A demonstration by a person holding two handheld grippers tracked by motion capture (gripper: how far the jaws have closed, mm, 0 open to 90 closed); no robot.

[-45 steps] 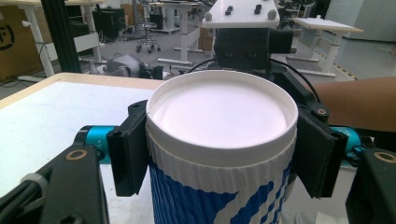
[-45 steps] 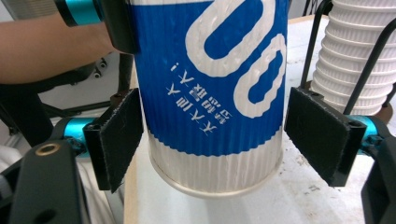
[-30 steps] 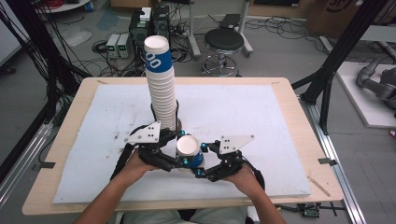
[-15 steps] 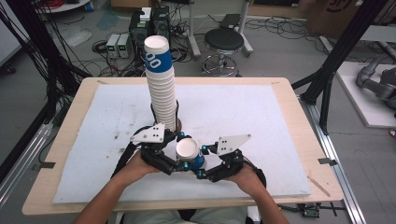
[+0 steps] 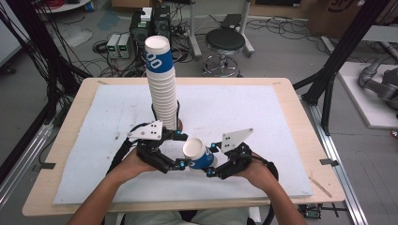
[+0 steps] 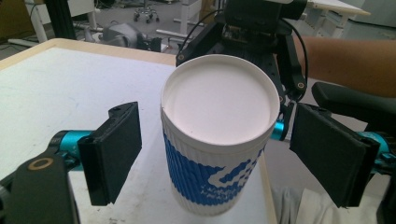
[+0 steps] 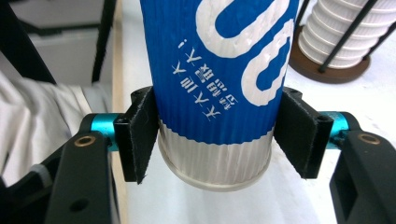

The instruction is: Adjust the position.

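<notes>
Blue-and-white paper cup [image 5: 199,153] has just changed hands. A second ago your left gripper [image 5: 180,149] was clamped on it; since then its jaws have sprung wide and now stand released on either side of the cup's rim, as the left gripper view shows, with a gap between each pad and the cup [image 6: 219,149]. Over the same second your right gripper [image 5: 213,160] closed its jaws, and they are now clenched on the cup's lower body: in the right gripper view both pads press the ribbed wall just above the white base of the cup [image 7: 219,88].

So the cup is held by 1 gripper alone, the right one. It lies tilted, mouth toward your left gripper, just in front of the stack [image 5: 163,84], lifted off the white surface [image 5: 263,117]. The stack stands upright in its wire holder, close behind the cup, and neither gripper touches it; its foot shows in the right gripper view too, as the stack [image 7: 348,32] beyond the cup.

My reading: the handover is done, and your left hand is free to draw back clear of the rim. Pull it away along the cup's axis so a pad does not catch the lip. After that, your right hand can carry the cup on its own.
</notes>
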